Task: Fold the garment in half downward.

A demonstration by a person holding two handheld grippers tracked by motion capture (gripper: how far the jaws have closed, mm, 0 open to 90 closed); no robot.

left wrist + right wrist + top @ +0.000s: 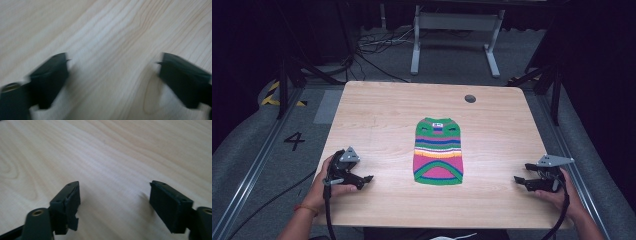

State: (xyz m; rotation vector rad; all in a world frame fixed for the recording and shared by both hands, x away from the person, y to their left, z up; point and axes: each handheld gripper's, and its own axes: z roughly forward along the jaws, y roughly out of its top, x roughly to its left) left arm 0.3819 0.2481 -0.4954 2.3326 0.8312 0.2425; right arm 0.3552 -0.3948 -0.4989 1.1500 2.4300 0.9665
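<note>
Here nothing is gripped yet — start of the job, by the look of it. A small striped sweater (438,151) lies flat in the middle of the worktop (377,110), neck end away from the person, hem end toward them. The left tool (362,181) sits low near the front-left edge, held in the left hand (328,184), jaws spread with nothing between them; in the left gripper view the left tool (112,75) has bare wood between its blurred jaws. The right tool (521,181) sits near the front-right edge in the right hand (559,192), jaws likewise apart; in the right gripper view the right tool (115,197) has plain worktop between the jaws. Both tools are well apart from the sweater, one on each side.

Step in hand, as I judge it: the approach, before any grasp. Likely a fold or a lift — cannot tell which. Next move calls for bringing each tool in toward its side of the sweater, jaws low enough to pinch a single edge of knit off the wood without shoving the cloth.

Containers: none on the worktop. A round hole (470,98) sits near the far edge, right of centre.
</note>
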